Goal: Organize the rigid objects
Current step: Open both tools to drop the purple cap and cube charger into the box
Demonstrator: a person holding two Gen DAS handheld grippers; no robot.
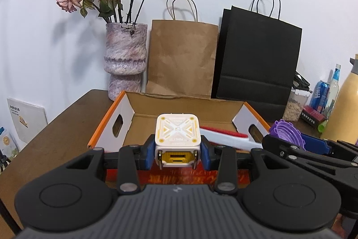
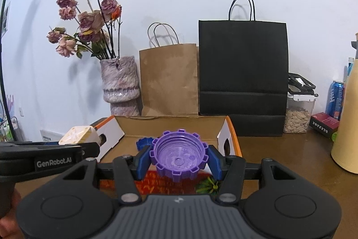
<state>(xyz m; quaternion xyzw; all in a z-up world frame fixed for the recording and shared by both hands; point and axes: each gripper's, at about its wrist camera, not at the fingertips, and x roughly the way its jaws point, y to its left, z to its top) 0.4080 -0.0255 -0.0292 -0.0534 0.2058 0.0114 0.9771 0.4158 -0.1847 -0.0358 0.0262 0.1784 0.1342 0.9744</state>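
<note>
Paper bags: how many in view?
2. Brown paper bag stands against the wall behind the cardboard box; black paper bag right beside it. Others may be hidden.

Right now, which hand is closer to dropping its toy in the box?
Probably right. Its tongs hold the purple cap nearer the cardboard box, though maybe not inside. The left tongs grip the white cube before the rim.
</note>
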